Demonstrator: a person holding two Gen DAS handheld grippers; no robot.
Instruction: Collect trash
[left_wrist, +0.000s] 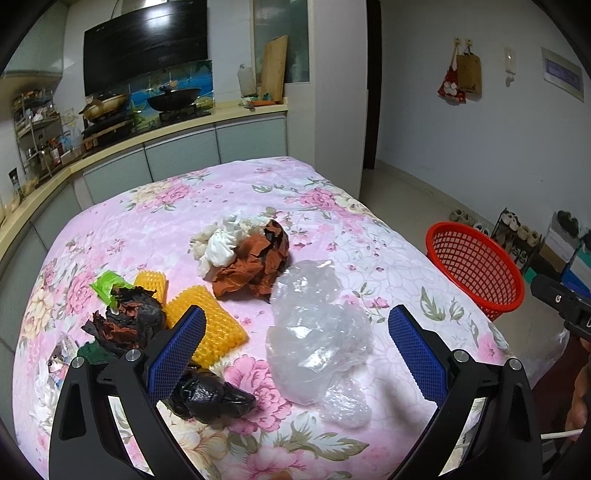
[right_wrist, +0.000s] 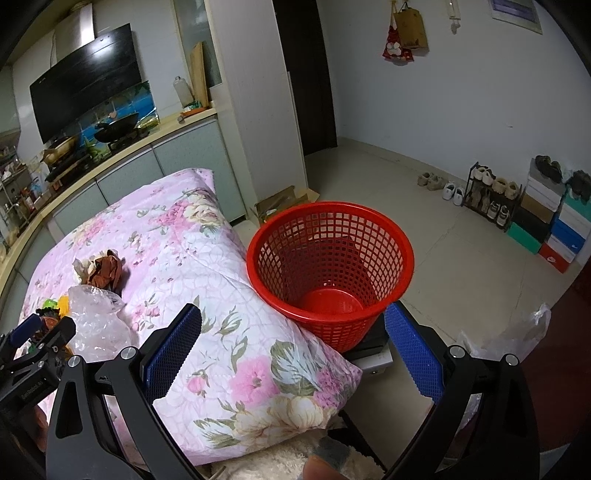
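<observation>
Trash lies on a pink floral cloth (left_wrist: 155, 229): a crumpled clear plastic bag (left_wrist: 317, 332), a brown and white paper wad (left_wrist: 251, 258), a yellow spiky pad (left_wrist: 210, 321), a black and red wad with a green scrap (left_wrist: 129, 317), and a black bag (left_wrist: 210, 398). My left gripper (left_wrist: 295, 347) is open just above the clear bag. My right gripper (right_wrist: 291, 350) is open and empty before the red mesh basket (right_wrist: 328, 273), which stands empty beside the cloth's edge. The basket also shows in the left wrist view (left_wrist: 476, 269).
A kitchen counter (left_wrist: 110, 147) with pans runs behind the cloth. A pillar (right_wrist: 258, 110) stands beyond it. Shoes and stacked boxes (right_wrist: 546, 221) line the far wall. A cardboard box (right_wrist: 277, 206) lies on the floor behind the basket. A clear bag (right_wrist: 517, 332) lies at the right.
</observation>
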